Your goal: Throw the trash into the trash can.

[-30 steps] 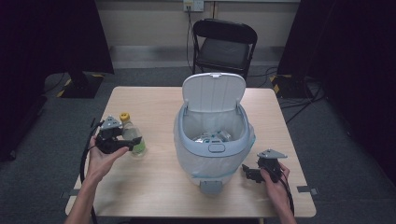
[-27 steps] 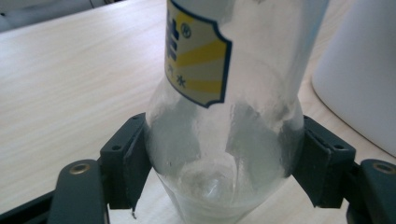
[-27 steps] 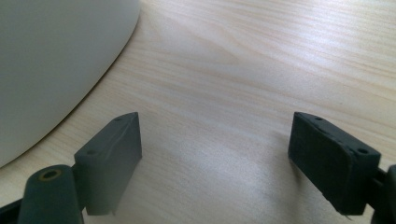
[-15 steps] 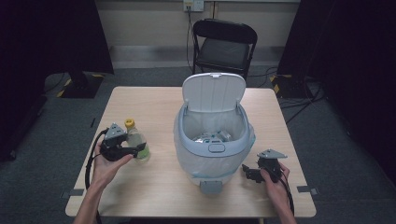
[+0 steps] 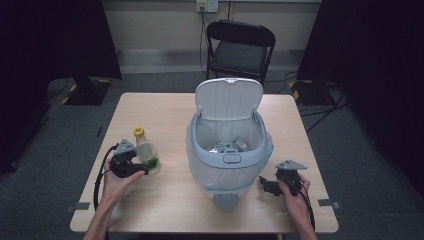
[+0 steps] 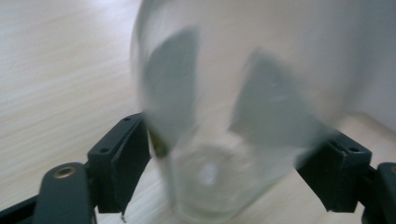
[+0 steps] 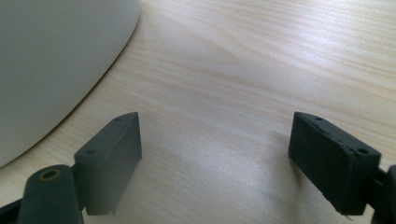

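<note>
Your left gripper (image 5: 142, 169) has its jaws on either side of the bottle (image 5: 146, 153), which stands upright on the table (image 5: 165, 115) just left of the bin (image 5: 227, 150). In the left gripper view the bottle (image 6: 219, 140) sits between the jaws, the left one at the glass and the right one just off it, so I cannot tell whether the squeeze is made. Close squarely on the lower body before you lift, keep it upright, and carry it high enough to pass over the bin's rim. The bottle is clear, with a yellow cap and pale liquid inside; its smooth round wall may slip, so grip firmly. Your right gripper (image 5: 267, 185) rests on the table beside the bin, jaws spread and holding nothing.
</note>
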